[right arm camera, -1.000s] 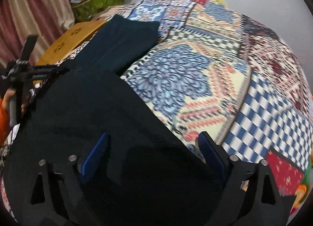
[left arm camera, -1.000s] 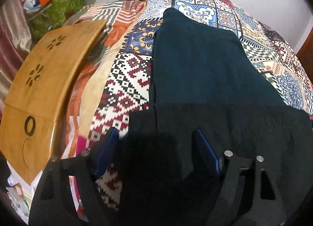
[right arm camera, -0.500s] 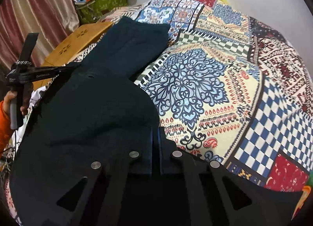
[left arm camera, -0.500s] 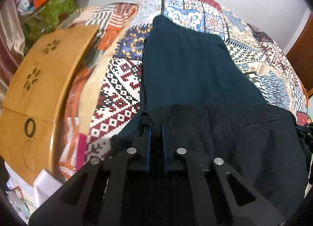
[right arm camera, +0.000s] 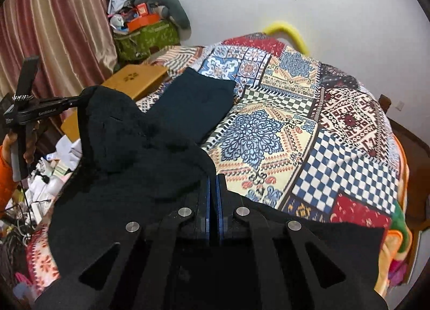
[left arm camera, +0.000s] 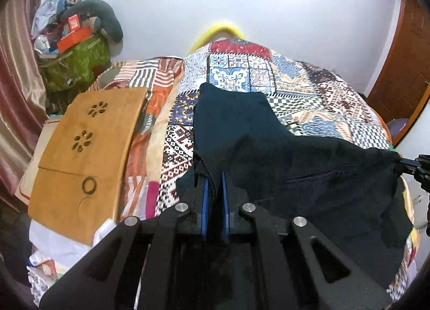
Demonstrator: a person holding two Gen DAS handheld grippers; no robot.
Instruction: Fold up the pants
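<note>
Dark navy pants (left arm camera: 309,170) lie on a patchwork bedspread (left arm camera: 322,95). Their legs reach toward the far end of the bed and the waist end is lifted off the bed. My left gripper (left arm camera: 214,175) is shut on the waist's left corner. My right gripper (right arm camera: 213,177) is shut on the waist's right corner, and the pants (right arm camera: 150,154) hang between the two. The right gripper's tip also shows at the right edge of the left wrist view (left arm camera: 414,162). The left gripper shows at the left of the right wrist view (right arm camera: 78,100).
A wooden lap table (left arm camera: 88,146) lies along the bed's left side. A green bag (left arm camera: 78,62) with piled clutter stands at the far left by a curtain (right arm camera: 53,28). A yellow hoop (right arm camera: 287,30) is at the bed's far end. A wooden door (left arm camera: 400,68) is on the right.
Both grippers went from open to shut on the waist corners, then lifted the waist end off the bed. Both views now tilt up and show the wall.
</note>
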